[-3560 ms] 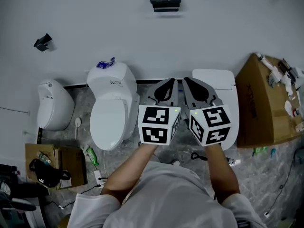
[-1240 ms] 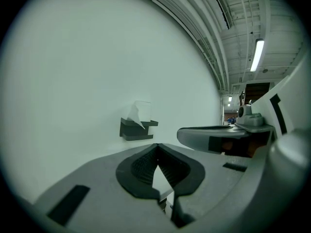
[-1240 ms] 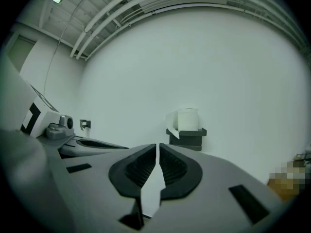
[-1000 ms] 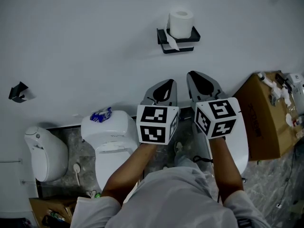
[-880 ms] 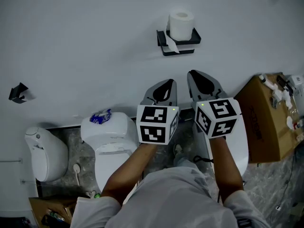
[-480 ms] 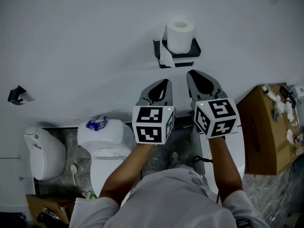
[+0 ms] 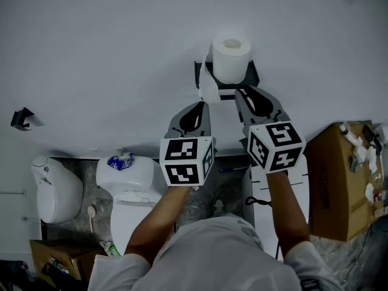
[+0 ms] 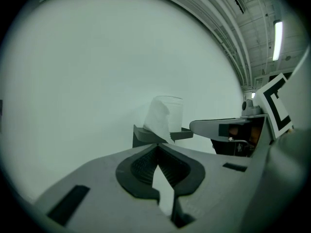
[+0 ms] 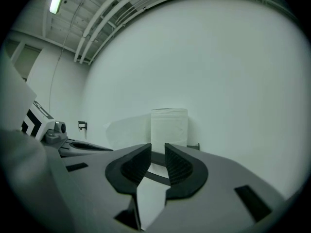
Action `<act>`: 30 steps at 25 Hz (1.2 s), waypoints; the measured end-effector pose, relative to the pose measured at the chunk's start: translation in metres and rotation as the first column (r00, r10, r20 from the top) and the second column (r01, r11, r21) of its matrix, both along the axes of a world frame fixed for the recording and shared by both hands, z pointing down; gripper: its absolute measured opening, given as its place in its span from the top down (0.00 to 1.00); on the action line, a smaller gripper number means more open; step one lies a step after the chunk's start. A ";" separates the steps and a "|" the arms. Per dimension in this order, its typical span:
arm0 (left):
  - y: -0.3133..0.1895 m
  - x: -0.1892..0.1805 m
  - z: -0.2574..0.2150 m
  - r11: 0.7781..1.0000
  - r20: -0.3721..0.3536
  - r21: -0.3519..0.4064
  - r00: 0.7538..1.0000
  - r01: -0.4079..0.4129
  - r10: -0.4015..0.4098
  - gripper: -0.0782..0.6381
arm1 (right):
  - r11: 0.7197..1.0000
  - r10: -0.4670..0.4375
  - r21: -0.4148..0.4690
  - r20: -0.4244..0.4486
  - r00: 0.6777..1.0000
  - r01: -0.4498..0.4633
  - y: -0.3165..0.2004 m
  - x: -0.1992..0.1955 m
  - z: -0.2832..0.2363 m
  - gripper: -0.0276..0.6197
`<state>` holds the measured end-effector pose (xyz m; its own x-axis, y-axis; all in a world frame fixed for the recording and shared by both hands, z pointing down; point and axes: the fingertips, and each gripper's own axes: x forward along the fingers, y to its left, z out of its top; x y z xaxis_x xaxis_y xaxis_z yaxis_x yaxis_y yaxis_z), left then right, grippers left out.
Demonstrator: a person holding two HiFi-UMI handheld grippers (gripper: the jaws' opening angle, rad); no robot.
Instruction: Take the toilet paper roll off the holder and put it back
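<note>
A white toilet paper roll (image 7: 230,59) stands upright on a black wall holder (image 7: 250,79), with a loose sheet hanging off its left side. My left gripper (image 7: 200,105) is shut and empty, just short of the holder's left end. My right gripper (image 7: 245,90) reaches below the roll; its jaws have just been opening a little and nothing is between them. In the left gripper view the roll (image 8: 167,115) and holder (image 8: 143,136) lie straight beyond the shut tips (image 8: 156,147). In the right gripper view the roll (image 9: 169,127) stands right behind the narrow gap (image 9: 158,147).
The plain white wall (image 7: 109,53) fills the area ahead. A white toilet (image 7: 130,183) and a second white fixture (image 7: 54,190) sit on the floor at the left. A cardboard box (image 7: 336,180) stands at the right, and a small black hook (image 7: 21,119) is on the wall.
Both grippers have moved forward to the wall holder. The roll now sits just past their tips, and the left gripper has drifted slightly left.
</note>
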<state>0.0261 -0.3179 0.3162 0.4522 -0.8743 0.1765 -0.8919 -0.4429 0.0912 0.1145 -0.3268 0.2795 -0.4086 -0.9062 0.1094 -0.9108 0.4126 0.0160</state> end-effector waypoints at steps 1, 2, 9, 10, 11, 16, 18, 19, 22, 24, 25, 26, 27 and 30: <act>-0.003 -0.002 -0.001 1.000 -0.005 0.002 1.000 0.012 -0.012 0.88 | 1.000 -0.007 -0.001 -0.001 1.000 0.007 -0.004 0.000 -0.001 0.85; -0.005 -0.004 -0.003 1.000 -0.011 0.004 1.000 0.023 -0.023 0.88 | 1.000 -0.012 -0.002 -0.001 1.000 0.012 -0.007 0.001 -0.001 0.84; -0.019 -0.012 -0.017 0.996 -0.029 0.028 0.996 0.080 -0.080 0.88 | 0.999 -0.042 -0.001 -0.003 0.999 0.042 -0.027 0.006 -0.010 0.73; -0.021 -0.012 -0.018 0.996 -0.029 0.029 0.996 0.086 -0.085 0.88 | 0.999 -0.047 -0.001 -0.004 0.999 0.047 -0.030 0.006 -0.012 0.71; -0.022 -0.013 -0.018 0.995 -0.029 0.029 0.996 0.091 -0.090 0.88 | 0.999 -0.051 -0.001 -0.003 0.999 0.051 -0.034 0.006 -0.013 0.69; -0.026 -0.014 -0.022 0.993 -0.021 0.040 0.994 0.110 -0.109 0.88 | 0.998 -0.061 0.000 0.005 0.998 0.061 -0.047 0.007 -0.018 0.58; -0.029 -0.014 -0.022 0.992 -0.019 0.044 0.993 0.115 -0.114 0.88 | 0.998 -0.064 -0.001 0.007 0.998 0.064 -0.052 0.005 -0.019 0.54; -0.029 -0.014 -0.022 0.992 -0.018 0.044 0.993 0.116 -0.115 0.88 | 0.998 -0.064 -0.003 0.008 0.998 0.064 -0.055 0.004 -0.019 0.52; -0.031 -0.012 -0.021 0.992 -0.013 0.044 0.993 0.115 -0.115 0.88 | 0.999 -0.048 -0.006 0.008 0.999 0.048 -0.063 0.004 -0.022 0.44; -0.033 -0.012 -0.021 0.993 -0.009 0.042 0.993 0.114 -0.114 0.88 | 0.999 -0.037 -0.006 0.005 0.999 0.037 -0.069 0.004 -0.024 0.40; -0.033 -0.011 -0.020 0.993 -0.007 0.042 0.994 0.113 -0.113 0.88 | 0.999 -0.039 -0.009 0.004 0.999 0.039 -0.072 0.003 -0.024 0.39; -0.034 -0.011 -0.020 0.993 -0.005 0.042 0.994 0.112 -0.112 0.88 | 0.999 -0.045 -0.014 0.004 0.999 0.045 -0.074 0.001 -0.025 0.38; -0.034 -0.011 -0.020 0.993 -0.004 0.043 0.994 0.111 -0.111 0.88 | 0.999 -0.051 -0.019 0.005 0.999 0.051 -0.076 0.000 -0.024 0.37; -0.035 -0.012 -0.019 0.993 -0.004 0.043 0.994 0.110 -0.110 0.88 | 0.997 -0.069 -0.027 0.006 0.998 0.069 -0.076 0.000 -0.024 0.37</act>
<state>0.0141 -0.3530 0.2968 0.3532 -0.9254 0.1372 -0.9353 -0.3458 0.0753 0.1140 -0.4033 0.2550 -0.4702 -0.8726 0.1319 -0.8804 0.4743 -0.0005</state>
